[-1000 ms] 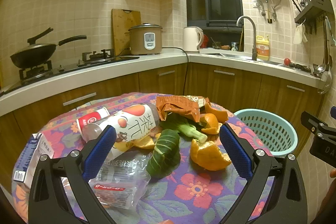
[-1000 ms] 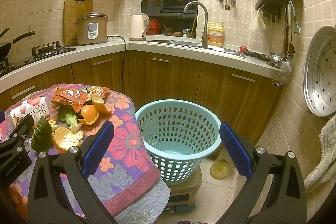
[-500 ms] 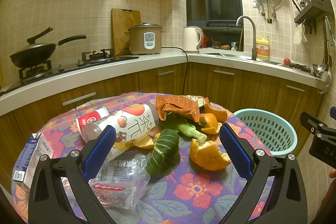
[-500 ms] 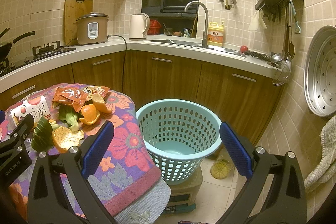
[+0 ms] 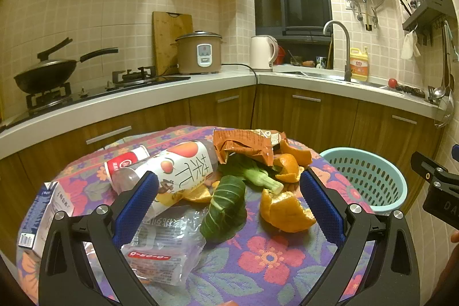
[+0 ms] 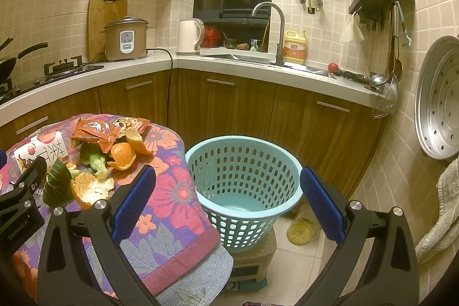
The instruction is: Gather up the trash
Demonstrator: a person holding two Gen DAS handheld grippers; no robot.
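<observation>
Trash lies heaped on a round table with a flowered cloth (image 5: pixel 266 260): a plastic tea bottle (image 5: pixel 178 168), an orange snack bag (image 5: pixel 243 146), orange peels (image 5: pixel 284 212), green leaves (image 5: pixel 225 208), a clear wrapper (image 5: pixel 163 248), a red cup (image 5: pixel 126 162) and a small carton (image 5: pixel 43 217). My left gripper (image 5: pixel 228 201) hovers open over the pile, holding nothing. My right gripper (image 6: pixel 228 198) is open and empty in front of the teal basket (image 6: pixel 243 185), which stands on a low stool right of the table.
Wooden cabinets and a white counter (image 5: pixel 315 79) wrap around behind, with a wok (image 5: pixel 46 73), rice cooker (image 5: pixel 199 52), kettle (image 5: pixel 262 52) and sink tap (image 5: pixel 338 48). A yellowish bottle (image 6: pixel 301 225) stands on the floor by the basket. A steel lid (image 6: pixel 439 96) hangs on the right wall.
</observation>
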